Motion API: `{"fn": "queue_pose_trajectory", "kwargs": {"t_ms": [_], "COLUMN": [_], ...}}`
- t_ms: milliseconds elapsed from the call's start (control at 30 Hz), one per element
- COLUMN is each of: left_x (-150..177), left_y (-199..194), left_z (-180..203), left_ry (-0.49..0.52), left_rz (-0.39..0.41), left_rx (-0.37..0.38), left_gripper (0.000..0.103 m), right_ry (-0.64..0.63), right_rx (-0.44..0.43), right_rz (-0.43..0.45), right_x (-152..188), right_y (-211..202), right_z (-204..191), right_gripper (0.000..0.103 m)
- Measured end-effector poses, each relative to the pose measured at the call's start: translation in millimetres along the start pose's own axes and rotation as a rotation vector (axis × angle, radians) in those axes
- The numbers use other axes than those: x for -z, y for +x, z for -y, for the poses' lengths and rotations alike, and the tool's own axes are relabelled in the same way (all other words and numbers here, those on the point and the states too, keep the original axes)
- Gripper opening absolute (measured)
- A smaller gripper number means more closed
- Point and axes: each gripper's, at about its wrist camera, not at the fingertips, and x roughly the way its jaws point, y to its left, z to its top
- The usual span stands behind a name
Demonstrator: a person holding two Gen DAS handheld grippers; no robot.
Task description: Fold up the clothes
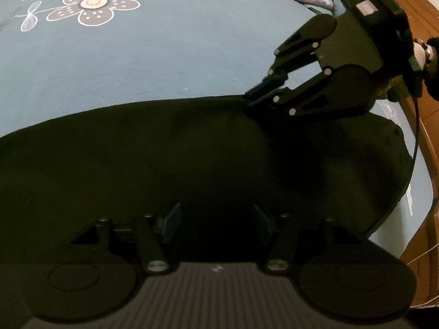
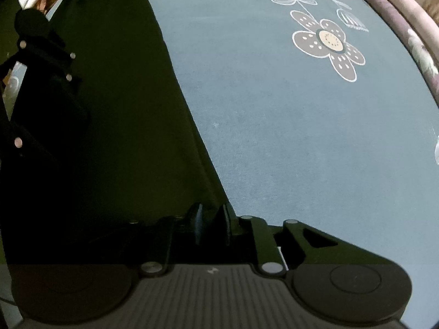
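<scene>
Blue flowered bedsheet (image 1: pixel 164 63) carries the dark garment (image 1: pixel 192 159), spread flat. Your right gripper (image 1: pixel 253 96) has its jaws together on the garment's far edge; your left gripper (image 1: pixel 216 224) stands jaws apart over the cloth. Lifting one-sided risks skewing the fold.

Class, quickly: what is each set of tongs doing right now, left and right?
Left tongs: open above the dark cloth garment, holding nothing.
Right tongs: closed on the garment's edge.
</scene>
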Motion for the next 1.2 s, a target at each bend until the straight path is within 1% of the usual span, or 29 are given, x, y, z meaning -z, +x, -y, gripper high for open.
{"fn": "queue_pose_trajectory", "kwargs": {"t_ms": [67, 133, 233, 267, 333, 433, 500, 567, 600, 633, 700, 800, 867, 933, 967, 1000, 1033, 1100, 1133, 1200], "left_x": [1.2, -1.1, -3.2, -3.2, -1.1, 2.0, 2.6, 1.9, 0.7, -0.4, -4.6, -15.5, -26.7, -38.1, -43.8, -48.9, -54.1, -58.4, -57.6, -56.4], "left_y": [-0.3, 2.3, 0.6, -0.3, 0.1, 3.6, 3.0, 1.0, -1.3, -3.7, -8.3, -8.2, -3.7, 0.8, 4.2, 11.8, 19.5, 35.2, 34.2, 29.4], "left_z": [0.7, 1.5, 2.8, 3.2, 3.0, 5.6, 7.8, 9.1, 9.6, 10.0, 9.7, 8.5, 6.2, 5.1, 3.7, 1.5, -0.8, -10.2, -14.0, -19.6], "left_ry": [-0.008, -0.006, -0.012, -0.011, -0.004, 0.005, 0.008, 0.008, 0.012, 0.017, 0.035, 0.063, 0.065, 0.08, 0.08, 0.074, 0.068, 0.053, 0.056, 0.048], "left_rz": [0.002, 0.0, 0.001, 0.003, -0.001, -0.013, -0.017, -0.023, -0.02, -0.018, 0.001, 0.039, 0.065, 0.117, 0.136, 0.139, 0.142, 0.117, 0.122, 0.125], "left_rx": [0.004, 0.002, 0.008, 0.02, 0.019, 0.015, 0.018, 0.026, 0.034, 0.042, 0.046, 0.054, 0.059, 0.055, 0.061, 0.062, 0.064, 0.007, -0.009, -0.049], "left_gripper": [0.059, 0.059, 0.059, 0.059, 0.06, 0.06, 0.06, 0.06, 0.06, 0.06, 0.06, 0.06, 0.06, 0.06, 0.061, 0.061, 0.061, 0.062, 0.058, 0.058], "right_ry": [-0.027, -0.049, -0.046, -0.038, -0.016, 0.012, 0.031, 0.096, 0.133, 0.184, 0.329, 0.524, 0.626, 0.717, 0.756, 0.79, 0.817, 0.858, 0.873, 0.91], "right_rx": [0.004, 0.016, 0.043, 0.053, 0.076, 0.094, 0.105, 0.128, 0.14, 0.154, 0.164, 0.126, 0.093, 0.064, 0.053, 0.039, 0.028, 0.011, 0.007, 0.001], "right_rz": [-0.001, 0.004, 0.021, 0.027, 0.04, 0.034, 0.025, 0.051, 0.067, 0.078, 0.082, 0.066, 0.043, 0.023, 0.018, 0.013, 0.009, 0.003, 0.0, -0.003], "right_x": [-0.7, -1.2, 0.7, 1.4, 3.0, 1.6, 1.0, 2.9, 4.0, 5.0, 15.3, 39.6, 56.3, 72.0, 78.9, 84.6, 89.1, 97.5, 101.7, 110.5], "right_y": [-0.7, -2.6, -10.5, -11.6, -12.5, -2.8, -3.3, -16.9, -24.7, -34.5, -53.3, -68.5, -72.9, -77.5, -80.7, -82.4, -83.9, -87.7, -89.8, -93.9], "right_z": [-3.9, -8.0, -11.6, -11.4, -9.8, -2.2, -5.1, -3.7, -2.6, 0.5, 6.1, 3.6, -5.0, -16.5, -23.9, -30.6, -37.1, -49.6, -53.7, -60.0], "right_gripper": [0.005, 0.003, 0.002, 0.002, 0.002, 0.003, 0.004, 0.011, 0.016, 0.019, 0.023, 0.025, 0.025, 0.026, 0.027, 0.031, 0.034, 0.034, 0.034, 0.034]}}
